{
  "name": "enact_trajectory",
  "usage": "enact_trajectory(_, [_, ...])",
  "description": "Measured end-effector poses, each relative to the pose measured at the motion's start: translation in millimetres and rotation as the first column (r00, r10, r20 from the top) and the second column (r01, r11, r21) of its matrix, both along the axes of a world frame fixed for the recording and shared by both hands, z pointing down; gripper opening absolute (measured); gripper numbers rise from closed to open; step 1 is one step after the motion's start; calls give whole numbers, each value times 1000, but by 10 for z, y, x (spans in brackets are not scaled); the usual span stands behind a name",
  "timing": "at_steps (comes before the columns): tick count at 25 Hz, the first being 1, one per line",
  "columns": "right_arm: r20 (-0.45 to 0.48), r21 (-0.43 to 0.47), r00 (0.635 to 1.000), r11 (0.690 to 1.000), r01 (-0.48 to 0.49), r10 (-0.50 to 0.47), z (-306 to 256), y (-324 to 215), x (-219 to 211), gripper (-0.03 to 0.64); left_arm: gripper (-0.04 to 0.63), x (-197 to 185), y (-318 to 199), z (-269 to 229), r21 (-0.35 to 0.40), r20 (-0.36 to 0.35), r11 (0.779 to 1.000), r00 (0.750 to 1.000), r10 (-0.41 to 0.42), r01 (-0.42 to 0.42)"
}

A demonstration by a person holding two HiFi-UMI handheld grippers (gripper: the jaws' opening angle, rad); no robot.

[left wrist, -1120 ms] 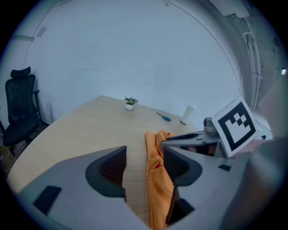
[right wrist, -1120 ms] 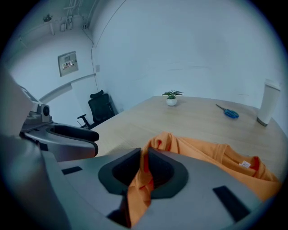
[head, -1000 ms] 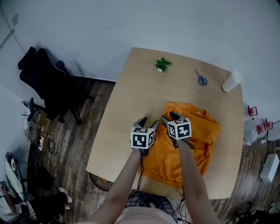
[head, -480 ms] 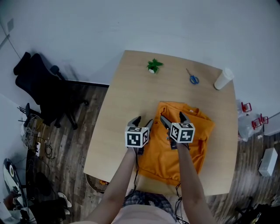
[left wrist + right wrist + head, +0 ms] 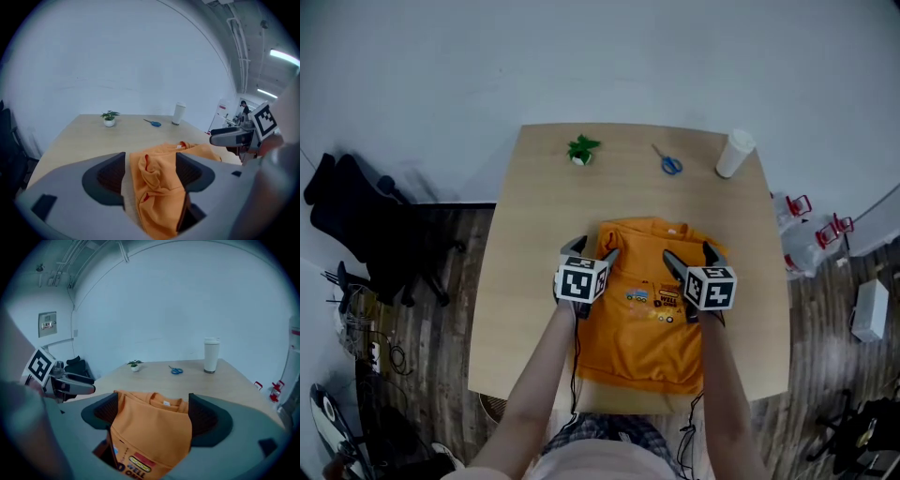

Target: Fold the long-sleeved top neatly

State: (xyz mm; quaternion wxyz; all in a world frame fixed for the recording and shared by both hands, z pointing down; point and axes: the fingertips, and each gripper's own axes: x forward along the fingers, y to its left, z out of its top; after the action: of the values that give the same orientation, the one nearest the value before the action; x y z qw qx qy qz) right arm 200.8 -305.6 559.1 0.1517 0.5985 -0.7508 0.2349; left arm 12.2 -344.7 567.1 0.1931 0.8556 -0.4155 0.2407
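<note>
We saw one orange long-sleeved top (image 5: 652,328) lying on the near half of the tabletop (image 5: 525,281). Its long axis ran from the person's edge to the far edge, with the collar pointing away and the print up. Both grippers stood open. The left gripper (image 5: 592,250) had just been opening; the right gripper (image 5: 691,255) had opened wide, then narrowed slightly. Orange cloth showed between each pair of jaws, not pinched. Near the far edge were one potted plant (image 5: 581,150), one pair of blue scissors (image 5: 668,163) and one white cup (image 5: 734,154), its contents hidden.

Print on the orange top (image 5: 639,345) is too small to read from overhead; the right gripper (image 5: 152,416) hides its near lines.
</note>
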Motion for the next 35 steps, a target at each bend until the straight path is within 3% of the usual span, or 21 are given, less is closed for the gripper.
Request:
enact_trajectory(5, [-166, -39, 983, 997, 72, -78, -74, 23, 479, 443, 327, 393, -246, -120, 31, 62, 987, 986, 153, -155])
enact_trajectory(10, [-246, -140, 939, 968, 210, -239, 32, -54, 685, 443, 327, 651, -417, -30, -16, 161, 951, 938, 306, -308])
enact_trajectory(12, [-286, -205, 897, 936, 287, -338, 139, -80, 698, 442, 327, 716, -464, 69, -55, 214, 926, 901, 377, -374])
enact_trajectory(15, [-353, -315, 800, 867, 387, -486, 353, -111, 732, 426, 328, 796, -520, 248, -127, 279, 869, 823, 494, -479])
enact_trajectory(18, [-393, -390, 723, 815, 428, -568, 536, -146, 820, 409, 328, 832, -552, 395, -177, 326, 817, 751, 574, -548])
enact_trajectory(24, [-352, -442, 683, 757, 482, -640, 751, -353, 855, 369, 316, 911, -780, 638, -215, 424, 767, 650, 631, -604])
enact_trajectory(28, [-309, -481, 666, 716, 507, -679, 969, -407, 837, 360, 316, 866, -746, 906, -335, 424, 713, 577, 698, -616])
enact_trajectory(30, [-294, -499, 669, 706, 501, -683, 1090, -409, 864, 357, 316, 814, -757, 1044, -381, 424, 701, 559, 712, -603])
enact_trajectory(35, [-255, -525, 674, 684, 506, -694, 1215, -406, 868, 350, 301, 785, -766, 1208, -438, 397, 678, 550, 735, -590])
